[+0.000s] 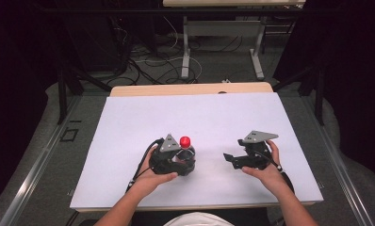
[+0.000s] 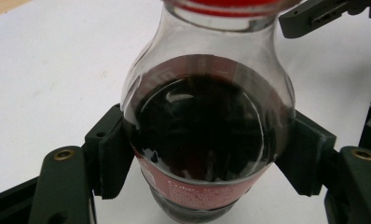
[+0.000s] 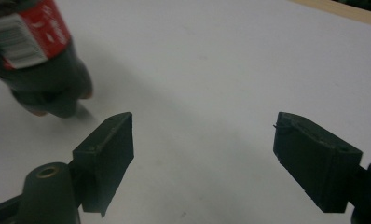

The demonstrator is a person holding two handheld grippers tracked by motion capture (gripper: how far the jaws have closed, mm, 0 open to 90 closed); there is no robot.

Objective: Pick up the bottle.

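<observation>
On the white table (image 1: 129, 122) the left gripper (image 1: 172, 160) holds a small bottle (image 1: 185, 153) of dark drink, with its red cap (image 1: 185, 141) showing just beside the grey plate on top of the gripper. The bottle sits on the near half of the table, a little left of the middle. In the left gripper view the jaws pinch the bottle (image 2: 207, 140) from both sides at its widest part, just above the red label (image 2: 197, 191) — the pads lie flat against the clear wall, and the dark liquid fills the body up to the shoulder. The right gripper (image 1: 235, 159) is held in the person's right hand (image 1: 265, 169) over the right part of the table, near the bottle but apart from it, with its tips turned toward the bottle. In the right gripper view its jaws stand spread with nothing between them but bare white table (image 3: 211, 84). The lower part of the bottle (image 3: 39, 56), tilted in this view and blurred, shows off to the upper left — its label (image 3: 32, 32) is red with a white patch.
</observation>
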